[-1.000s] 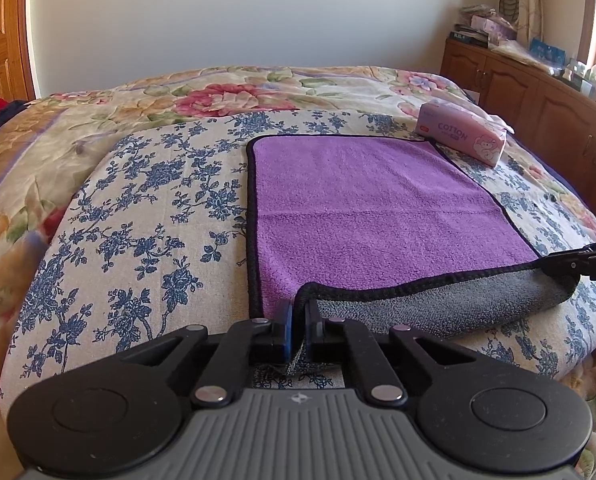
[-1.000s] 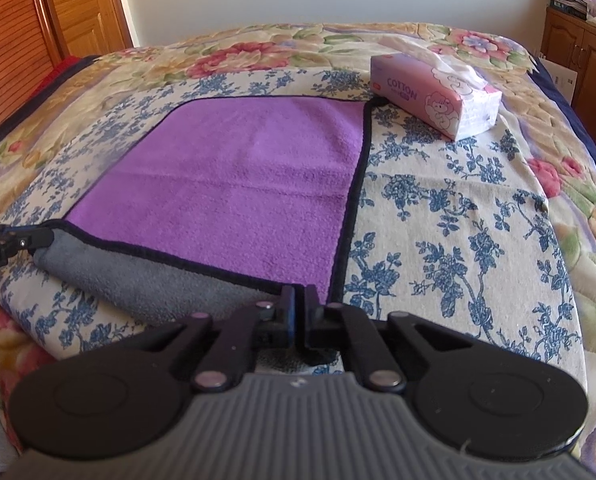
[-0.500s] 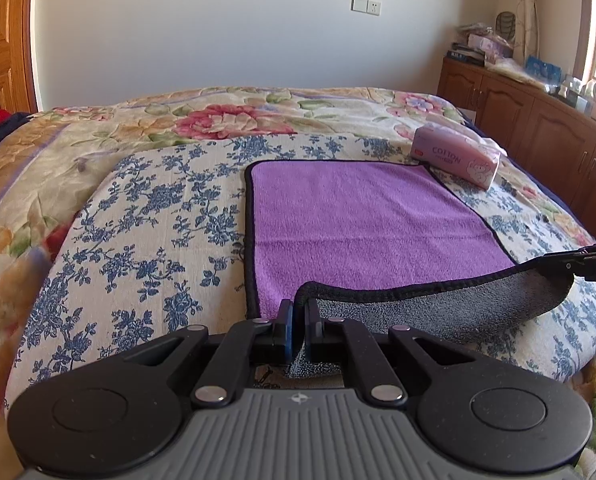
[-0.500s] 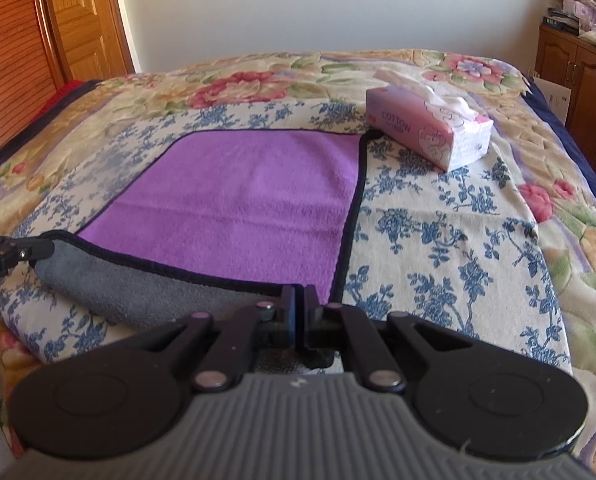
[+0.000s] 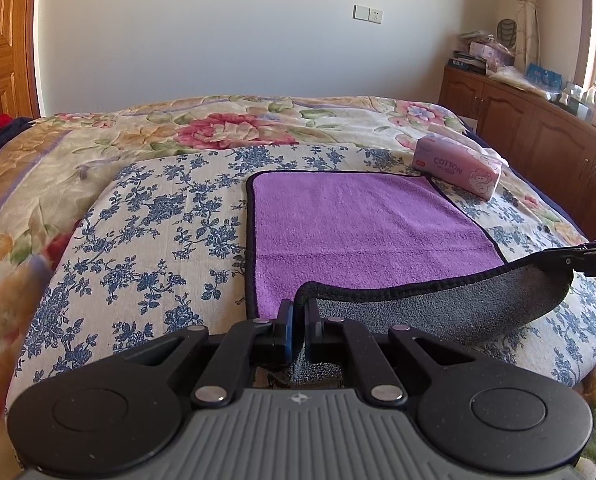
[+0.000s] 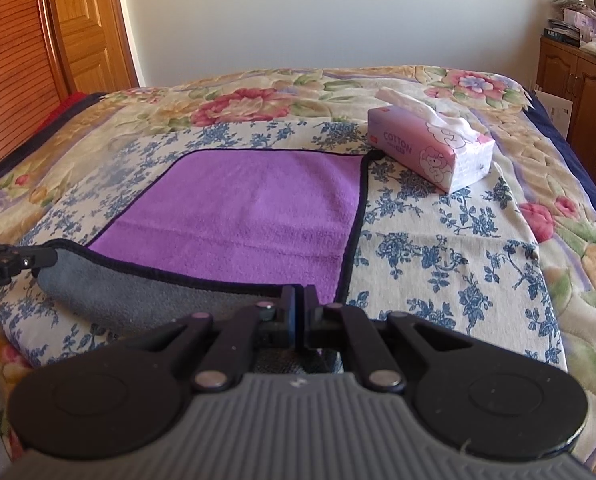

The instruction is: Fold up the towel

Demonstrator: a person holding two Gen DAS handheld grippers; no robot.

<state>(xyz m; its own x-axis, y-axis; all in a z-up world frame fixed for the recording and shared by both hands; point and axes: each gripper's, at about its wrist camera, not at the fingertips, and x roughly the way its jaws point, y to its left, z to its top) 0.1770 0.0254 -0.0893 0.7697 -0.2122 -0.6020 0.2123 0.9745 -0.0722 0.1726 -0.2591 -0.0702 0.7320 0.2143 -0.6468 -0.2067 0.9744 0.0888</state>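
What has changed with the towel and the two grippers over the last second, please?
Both grippers have lifted the towel's near edge higher and carried it a little toward the far end, so more grey underside shows and less purple. The left gripper and right gripper stay shut on the near corners. The tissue box and the towel's far edge have not moved.

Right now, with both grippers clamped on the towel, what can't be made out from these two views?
- Left gripper: how much of the towel corner it holds is hidden behind its own body, left wrist view.
- Right gripper: same, right wrist view.
- Right gripper in the left view: cut off by the right edge.
- Tissue pack: small print is too small.
- Cabinet clutter: too small, partly glared.
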